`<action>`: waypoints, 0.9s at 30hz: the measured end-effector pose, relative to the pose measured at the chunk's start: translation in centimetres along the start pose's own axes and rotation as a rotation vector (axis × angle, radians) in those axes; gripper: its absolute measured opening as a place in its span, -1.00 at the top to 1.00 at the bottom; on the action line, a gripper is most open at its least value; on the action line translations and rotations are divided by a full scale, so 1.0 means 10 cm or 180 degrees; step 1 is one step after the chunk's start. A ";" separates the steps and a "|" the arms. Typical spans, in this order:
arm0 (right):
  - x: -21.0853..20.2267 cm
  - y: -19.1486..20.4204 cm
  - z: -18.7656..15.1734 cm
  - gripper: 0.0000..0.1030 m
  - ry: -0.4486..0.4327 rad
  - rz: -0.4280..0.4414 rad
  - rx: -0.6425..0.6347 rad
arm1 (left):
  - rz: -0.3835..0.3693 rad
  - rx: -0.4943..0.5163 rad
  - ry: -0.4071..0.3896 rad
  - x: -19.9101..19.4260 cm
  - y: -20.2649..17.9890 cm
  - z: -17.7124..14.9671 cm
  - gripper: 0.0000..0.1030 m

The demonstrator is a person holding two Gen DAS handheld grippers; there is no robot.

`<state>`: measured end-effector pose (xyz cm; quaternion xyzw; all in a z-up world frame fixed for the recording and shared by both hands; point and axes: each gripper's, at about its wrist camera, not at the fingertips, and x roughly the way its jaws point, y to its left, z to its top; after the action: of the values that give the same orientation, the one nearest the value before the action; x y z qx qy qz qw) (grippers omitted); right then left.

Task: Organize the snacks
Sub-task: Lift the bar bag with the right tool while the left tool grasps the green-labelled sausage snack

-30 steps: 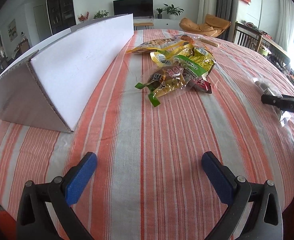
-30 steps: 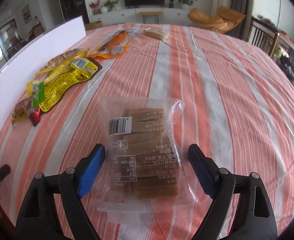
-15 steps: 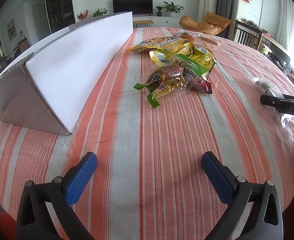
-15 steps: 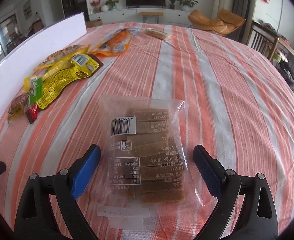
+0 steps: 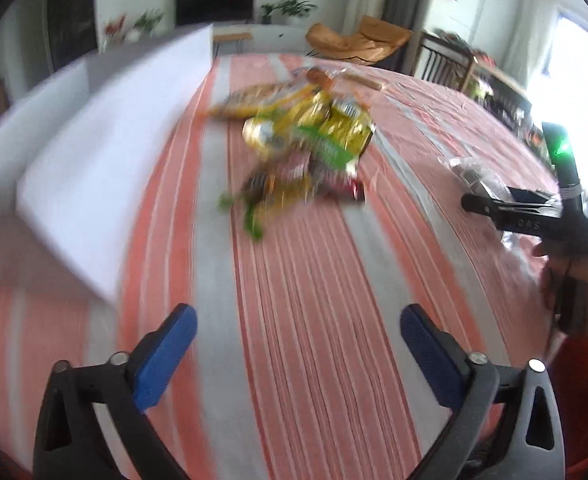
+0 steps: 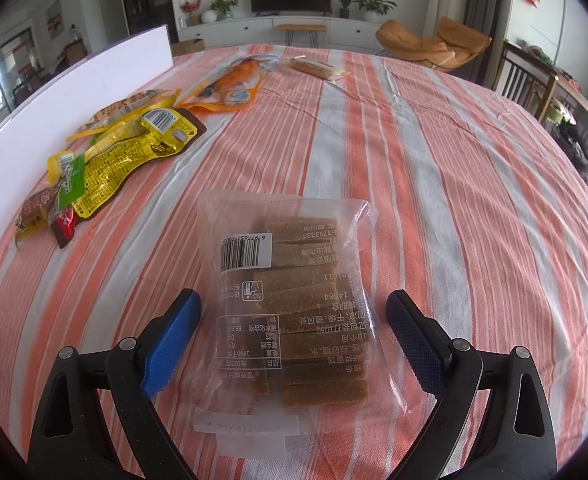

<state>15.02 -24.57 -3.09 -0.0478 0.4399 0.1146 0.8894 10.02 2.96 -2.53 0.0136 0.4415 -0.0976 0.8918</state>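
Nearest the right wrist camera, a clear bag of brown bars [image 6: 294, 300] lay flat on the orange-and-white striped tablecloth [image 6: 453, 200], label and barcode up. It sat between the blue pads of the right gripper [image 6: 294, 332], whose jaws had just been opening and stood wide, with a gap between each pad and the bag; nothing was gripped.

The left gripper [image 5: 297, 356] hung over bare cloth with nothing between its blue pads; its jaws had just been closing a little yet stood wide apart. That view was blurred.

Farther out, to the left, a loose heap of snack packets [image 6: 110, 164] lay overlapping: a yellow one on top, a green-tagged one and a small red one at its near end. Just beyond it lay an orange packet [image 6: 230, 84], and farther still a small pale wrapped bar [image 6: 317, 68], apart from the others.

Along the left edge of the table stood a long white cardboard box [image 5: 106, 184], tilted with its white panel facing the snacks; whether anything lay inside could not be told.

In the left view, a hand [image 5: 573, 280] held the right gripper's black body at the right edge
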 end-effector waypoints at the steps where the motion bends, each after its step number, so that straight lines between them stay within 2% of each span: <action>1: 0.00 0.00 0.00 -0.87 0.0000 -0.0001 -0.0001 | 0.0068 0.0162 -0.0027 0.01 -0.05 0.09 -0.84; 3: 0.00 0.00 0.00 -0.87 0.0000 -0.0005 -0.0003 | 0.0141 0.0492 -0.0009 0.10 -0.14 0.25 -0.83; 5: 0.00 0.00 0.00 -0.87 0.0000 -0.0006 -0.0003 | 0.0291 0.0749 0.0097 0.30 -0.16 0.43 -0.66; 8: 0.00 0.00 0.00 -0.87 0.0001 -0.0005 -0.0003 | 0.0350 0.0890 0.0236 0.54 -0.12 0.60 -0.56; 9: 0.00 0.00 0.00 -0.87 0.0001 -0.0005 -0.0003 | 0.0317 0.0887 0.0276 0.59 -0.09 0.63 -0.42; 10: 0.00 0.00 0.00 -0.87 0.0001 -0.0005 -0.0003 | 0.0253 0.0847 0.0362 0.64 -0.06 0.66 -0.08; 11: 0.00 0.00 0.00 -0.87 0.0001 -0.0004 -0.0002 | 0.0218 0.0780 0.0416 0.66 -0.02 0.67 0.11; 13: 0.00 0.00 0.00 -0.87 0.0002 -0.0004 -0.0002 | 0.0115 0.0558 0.0433 0.59 0.04 0.66 0.23; 16: 0.00 0.00 -0.01 -0.87 0.0002 -0.0003 -0.0001 | 0.0015 0.0141 0.0581 0.40 0.10 0.47 0.27; 19: 0.00 0.00 -0.01 -0.87 0.0003 -0.0004 -0.0002 | 0.0022 -0.0056 0.0614 0.25 0.07 0.21 0.23; 21: 0.00 0.00 -0.01 -0.87 0.0004 -0.0006 -0.0002 | 0.0097 -0.0062 0.0531 0.15 0.06 0.10 0.08; 23: 0.00 0.00 -0.01 -0.87 0.0008 0.0000 -0.0014 | 0.0254 0.0042 0.0556 0.15 0.05 0.06 -0.64; 25: 0.02 0.00 0.04 -0.87 0.0175 0.0076 -0.0101 | 0.0311 0.0184 0.0497 0.17 0.04 0.07 -0.72; 27: 0.05 -0.06 0.16 -0.86 0.0480 0.0210 -0.0082 | 0.0395 0.0386 0.0499 0.21 0.01 0.08 -0.72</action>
<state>16.63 -24.75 -2.52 -0.0532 0.5055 0.1456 0.8488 11.90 2.60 -3.73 0.1024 0.5015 -0.0673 0.8564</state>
